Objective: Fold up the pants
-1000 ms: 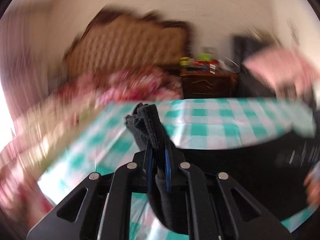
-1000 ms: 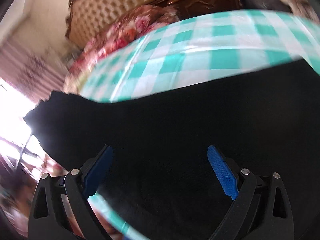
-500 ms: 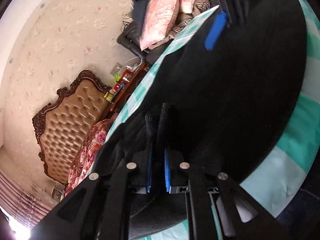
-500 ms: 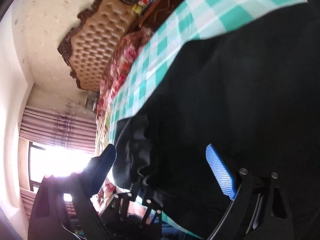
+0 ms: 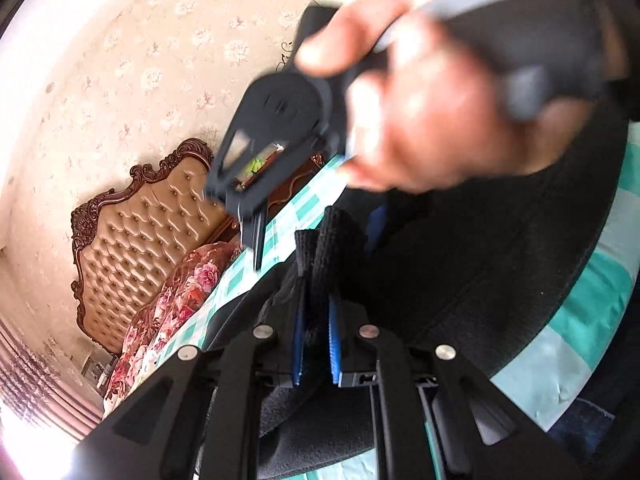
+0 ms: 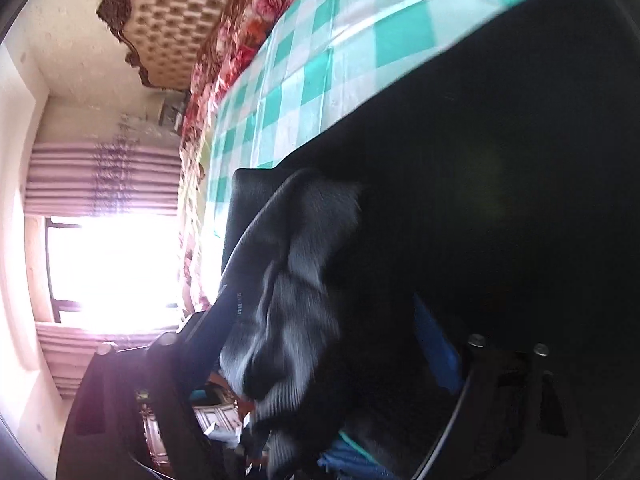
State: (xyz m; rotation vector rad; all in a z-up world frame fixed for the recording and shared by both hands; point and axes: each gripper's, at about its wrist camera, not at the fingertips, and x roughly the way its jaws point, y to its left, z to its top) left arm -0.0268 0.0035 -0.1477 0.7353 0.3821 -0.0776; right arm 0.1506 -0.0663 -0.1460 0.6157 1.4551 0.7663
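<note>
No text, label, brand, number or sign can be read in either view. The small items on the dark wooden cabinet [image 5: 294, 178], at the middle of the left wrist view, are too blurred to show any lettering.

Tufted headboard [image 5: 152, 236], floral wallpaper [image 5: 160, 60], bright window [image 6: 116, 264]
</note>
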